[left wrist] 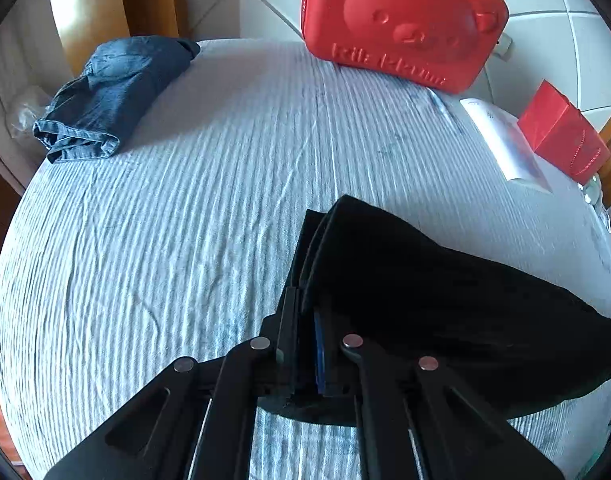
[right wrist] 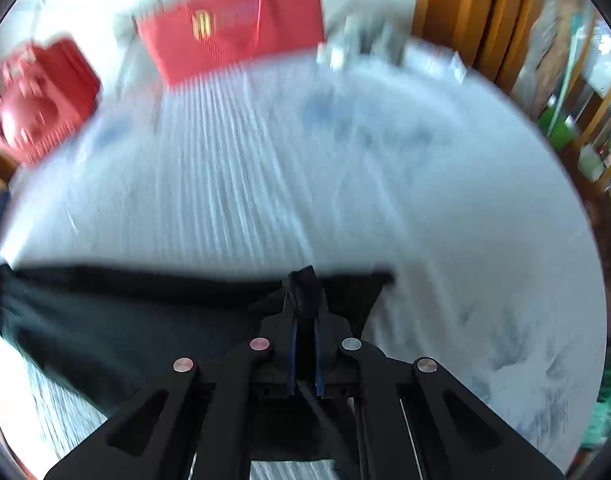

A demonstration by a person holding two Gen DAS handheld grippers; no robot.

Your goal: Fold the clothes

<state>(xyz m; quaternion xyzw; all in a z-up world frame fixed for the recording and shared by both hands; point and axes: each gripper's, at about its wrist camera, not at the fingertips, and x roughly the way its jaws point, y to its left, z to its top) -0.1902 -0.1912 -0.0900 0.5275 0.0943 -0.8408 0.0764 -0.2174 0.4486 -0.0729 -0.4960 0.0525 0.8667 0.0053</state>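
Two hand-held grippers pinch opposite ends of a black garment (left wrist: 445,300) above a bench draped in a pale blue-and-white striped cloth (left wrist: 185,220). In the left wrist view, the left gripper (left wrist: 305,300) has its jaws drawn tight on a folded edge of the dark fabric, several layers of which stand up between the pads and spread away to the right across the striped cloth. In the right wrist view, which is blurred, the right gripper (right wrist: 304,288) is likewise clamped on a bunched edge of the same garment (right wrist: 125,320), the cloth stretching off to the left in a taut, nearly straight upper line and hanging down below the jaws. A folded blue denim garment (left wrist: 105,92) lies at the far left of the bench, well apart from the black one. At the far edge stands a red bear-faced case (left wrist: 401,20) with raised lettering, and to its right a red gift bag (left wrist: 561,132) with a white paper packet (left wrist: 505,140) lying just beside it. The same red case (right wrist: 37,100) and red bag (right wrist: 233,28) show smeared at the top of the right wrist view. White tiled wall (left wrist: 545,0) rises behind the bench, with wooden framing (right wrist: 457,12) to the side.
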